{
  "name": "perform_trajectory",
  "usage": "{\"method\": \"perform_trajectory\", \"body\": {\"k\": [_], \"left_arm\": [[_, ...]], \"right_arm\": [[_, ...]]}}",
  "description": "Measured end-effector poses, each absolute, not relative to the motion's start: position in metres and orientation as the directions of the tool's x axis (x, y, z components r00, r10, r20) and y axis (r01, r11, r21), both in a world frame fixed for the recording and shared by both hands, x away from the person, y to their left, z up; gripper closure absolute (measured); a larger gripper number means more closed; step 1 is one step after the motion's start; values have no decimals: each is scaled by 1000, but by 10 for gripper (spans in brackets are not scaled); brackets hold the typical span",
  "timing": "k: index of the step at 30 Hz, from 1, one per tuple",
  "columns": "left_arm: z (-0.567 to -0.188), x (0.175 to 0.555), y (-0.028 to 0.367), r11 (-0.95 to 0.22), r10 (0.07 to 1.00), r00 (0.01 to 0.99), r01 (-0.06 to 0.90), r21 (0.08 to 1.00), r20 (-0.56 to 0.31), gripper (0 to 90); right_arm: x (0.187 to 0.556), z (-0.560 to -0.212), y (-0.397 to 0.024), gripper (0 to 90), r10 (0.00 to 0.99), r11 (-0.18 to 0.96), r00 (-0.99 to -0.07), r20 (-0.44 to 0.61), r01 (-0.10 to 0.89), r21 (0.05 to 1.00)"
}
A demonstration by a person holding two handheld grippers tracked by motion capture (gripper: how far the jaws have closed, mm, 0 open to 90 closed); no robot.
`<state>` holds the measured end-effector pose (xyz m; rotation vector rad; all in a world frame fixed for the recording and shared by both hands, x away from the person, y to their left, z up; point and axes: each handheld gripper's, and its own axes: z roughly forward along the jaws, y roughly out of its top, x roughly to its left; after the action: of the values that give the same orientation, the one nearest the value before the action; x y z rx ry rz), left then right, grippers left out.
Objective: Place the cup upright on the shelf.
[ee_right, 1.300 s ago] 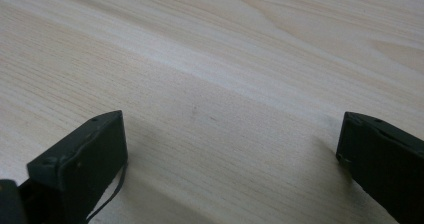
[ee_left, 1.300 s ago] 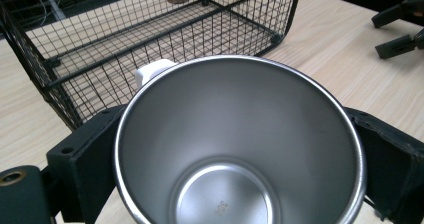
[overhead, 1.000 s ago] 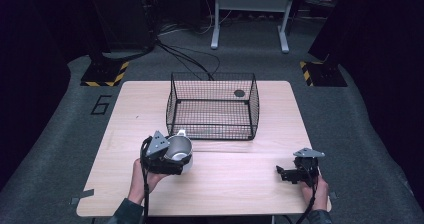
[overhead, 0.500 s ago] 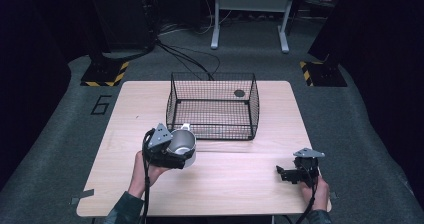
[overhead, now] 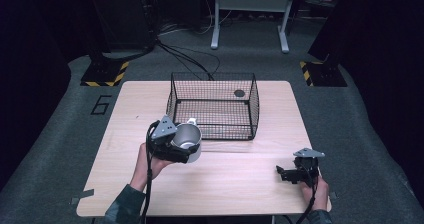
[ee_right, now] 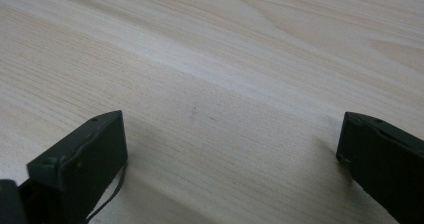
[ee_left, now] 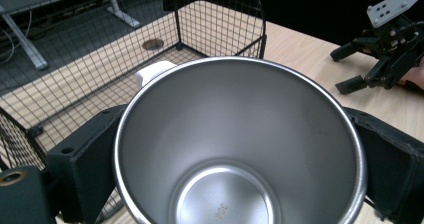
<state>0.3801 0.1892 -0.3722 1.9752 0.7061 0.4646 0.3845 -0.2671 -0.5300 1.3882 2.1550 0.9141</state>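
Empty steel cup (overhead: 187, 141), tilted, just beside the wire basket (overhead: 214, 106).

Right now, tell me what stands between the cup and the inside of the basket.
The left hand-held gripper holds the cup just outside the basket's front left corner. The mesh wall on that side stands between them; the basket is open on top, so the cup would likely have to go over the rim. Nothing else visible blocks it.

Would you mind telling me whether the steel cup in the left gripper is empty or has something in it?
Empty. The left gripper view looks straight into the steel cup and shows its bare metal bottom.
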Motion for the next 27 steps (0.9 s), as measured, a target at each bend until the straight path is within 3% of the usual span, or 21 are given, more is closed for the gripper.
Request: {"method": "perform_trajectory", "body": {"k": [27], "left_arm": [[-336,416,173,-353,618,786,249,902,25,62]], "right_arm": [[384,-530,-267,0,909,287,-416,5,636,716]]}}
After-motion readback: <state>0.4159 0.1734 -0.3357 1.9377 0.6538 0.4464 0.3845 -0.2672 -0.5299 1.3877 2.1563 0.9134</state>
